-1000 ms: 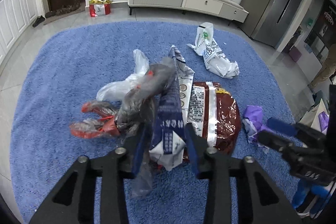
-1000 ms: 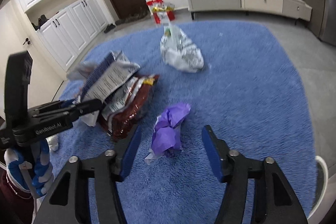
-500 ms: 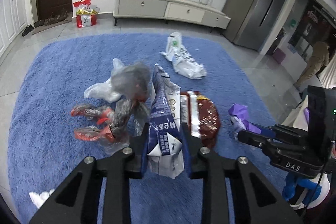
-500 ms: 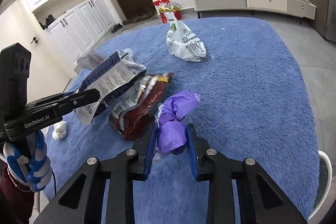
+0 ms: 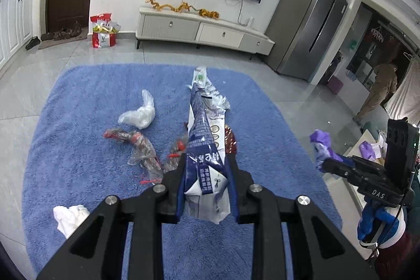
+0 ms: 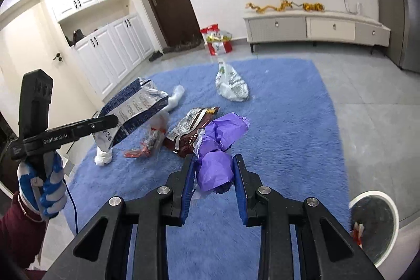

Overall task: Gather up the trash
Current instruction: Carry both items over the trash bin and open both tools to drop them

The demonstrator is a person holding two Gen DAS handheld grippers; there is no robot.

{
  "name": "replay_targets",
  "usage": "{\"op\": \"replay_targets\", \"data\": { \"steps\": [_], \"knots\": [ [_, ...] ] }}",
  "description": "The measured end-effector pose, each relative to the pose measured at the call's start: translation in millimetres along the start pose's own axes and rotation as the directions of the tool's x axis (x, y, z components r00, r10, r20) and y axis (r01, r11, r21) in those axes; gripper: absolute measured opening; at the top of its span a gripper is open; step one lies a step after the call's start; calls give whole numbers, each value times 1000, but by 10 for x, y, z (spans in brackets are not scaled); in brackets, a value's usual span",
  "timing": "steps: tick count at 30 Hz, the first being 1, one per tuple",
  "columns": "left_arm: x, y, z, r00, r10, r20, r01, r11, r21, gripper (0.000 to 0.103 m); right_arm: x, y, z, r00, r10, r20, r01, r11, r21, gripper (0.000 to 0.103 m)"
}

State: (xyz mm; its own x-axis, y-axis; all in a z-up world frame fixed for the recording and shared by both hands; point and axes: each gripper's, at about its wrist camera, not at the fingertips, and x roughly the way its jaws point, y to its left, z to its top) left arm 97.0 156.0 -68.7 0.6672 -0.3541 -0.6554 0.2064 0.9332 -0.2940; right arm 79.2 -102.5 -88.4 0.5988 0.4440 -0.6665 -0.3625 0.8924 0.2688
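My left gripper [image 5: 206,175] is shut on a blue-and-white snack bag [image 5: 203,148] and holds it up above the blue rug [image 5: 78,148]; the bag also shows in the right wrist view [image 6: 134,109]. My right gripper [image 6: 214,169] is shut on a crumpled purple wrapper [image 6: 218,148], lifted off the rug. On the rug lie a dark red foil bag [image 6: 194,127], a clear red-trimmed plastic wrap [image 5: 139,148], a white plastic bag [image 5: 139,116], a printed white bag [image 6: 231,85] and a white tissue wad [image 5: 69,217].
A round white bin [image 6: 372,225] stands at the lower right of the right wrist view, off the rug. A TV cabinet [image 5: 199,29] and a red gift bag [image 5: 103,30] are by the far wall. A person [image 5: 378,88] stands in the doorway at right.
Both grippers have risen with their loads: the left lifted the blue-and-white bag clear of the pile, the right closed on the purple wrapper and raised it off the rug.
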Motion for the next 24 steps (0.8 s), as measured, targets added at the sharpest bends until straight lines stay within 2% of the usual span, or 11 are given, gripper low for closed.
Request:
{"op": "replay_targets", "data": {
  "steps": [11, 18, 24],
  "knots": [
    [-434, -314, 221, 997, -9, 74, 6, 999, 45, 25, -830, -420, -135, 987, -83, 139, 77, 996, 47, 29],
    [-344, -741, 293, 998, -35, 42, 30, 993, 112, 25, -1188, -849, -348, 971, -147, 187, 122, 983, 134, 29],
    [-48, -1360, 369, 996, -93, -19, 95, 978, 188, 25, -1380, -1280, -578, 959, -206, 196, 162, 962, 221, 29]
  ]
}}
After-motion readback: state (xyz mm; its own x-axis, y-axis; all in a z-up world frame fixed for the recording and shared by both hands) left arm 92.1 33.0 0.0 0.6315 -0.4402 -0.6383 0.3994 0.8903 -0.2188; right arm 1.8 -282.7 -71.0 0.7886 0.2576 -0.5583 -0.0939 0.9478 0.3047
